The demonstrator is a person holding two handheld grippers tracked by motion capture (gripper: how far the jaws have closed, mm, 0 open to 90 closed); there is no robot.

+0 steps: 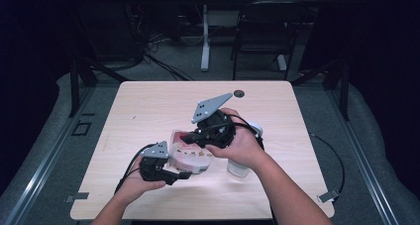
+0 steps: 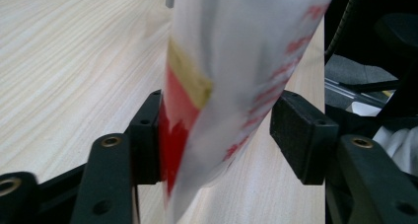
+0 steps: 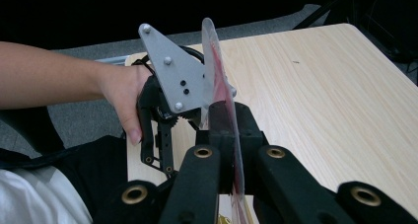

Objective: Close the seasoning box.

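My left gripper (image 1: 184,174) sits low near the table's (image 1: 148,111) front edge, its jaws spread to either side of a white-and-red snack bag (image 1: 190,153); in the left gripper view the bag (image 2: 231,86) hangs between them, one pad (image 2: 148,135) against its red side and the other pad (image 2: 300,135) standing clear, so this gripper is not clamped on it. To its right, my right gripper (image 1: 198,135) pinches the bag's far edge: in the right gripper view the jaws are closed tight on the thin film (image 3: 222,110), which stands edge-on between them. The bag is thus held just above the tabletop between my two hands, and a white spray bottle (image 1: 238,166) stands just beside my right hand (image 1: 237,145). The risk from here, as I judge it, is a tear or slip: the film is slick and held at one narrow edge, so any pull before the left jaws close could drag it free or spill the contents; my right forearm could also knock the bottle over. My left hand (image 1: 136,183) cups its gripper from below, jaws pointing right; my right hand grips from above, wrist bent, jaws angled down and left.
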